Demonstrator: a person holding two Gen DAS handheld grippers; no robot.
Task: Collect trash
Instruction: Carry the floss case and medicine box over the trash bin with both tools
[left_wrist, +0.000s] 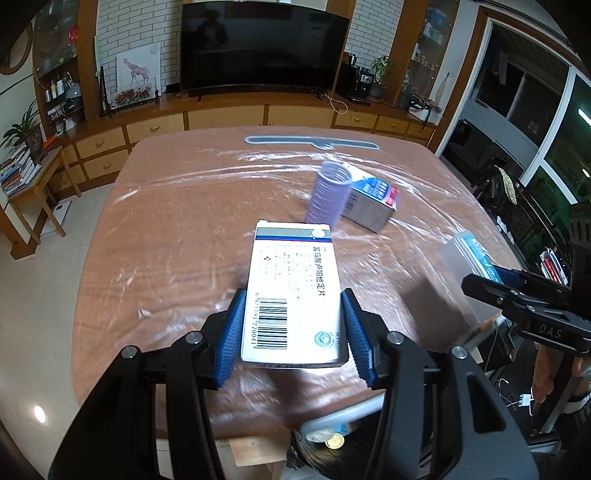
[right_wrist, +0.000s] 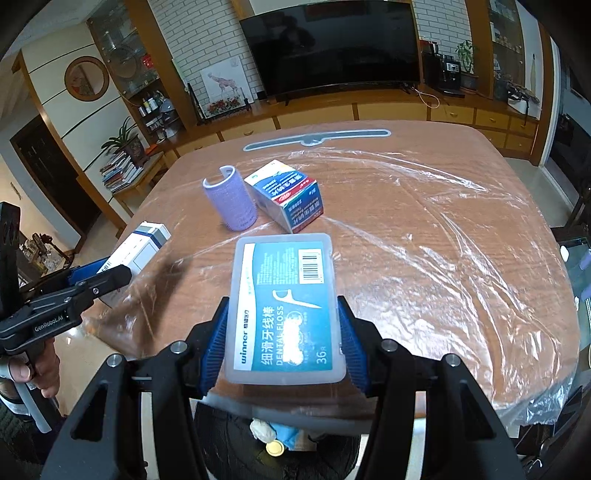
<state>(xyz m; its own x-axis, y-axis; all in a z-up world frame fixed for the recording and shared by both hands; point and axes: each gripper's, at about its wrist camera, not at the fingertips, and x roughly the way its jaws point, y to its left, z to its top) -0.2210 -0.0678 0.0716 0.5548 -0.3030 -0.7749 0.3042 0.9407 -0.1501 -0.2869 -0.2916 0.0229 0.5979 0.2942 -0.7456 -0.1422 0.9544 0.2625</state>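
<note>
My left gripper is shut on a white medicine box with a barcode, held above the near edge of the table. My right gripper is shut on a translucent dental floss case with a teal label, also over the near edge. Each gripper shows in the other's view: the right one with its case, the left one with its box. Farther back on the table lie a purple hair roller and a blue-and-white carton. Below the near edge a black bin holds scraps.
Clear plastic film covers the brown table. A grey strip lies at the far edge. Behind stand a TV on a wooden cabinet and a side table with books. A person's hand grips the left tool.
</note>
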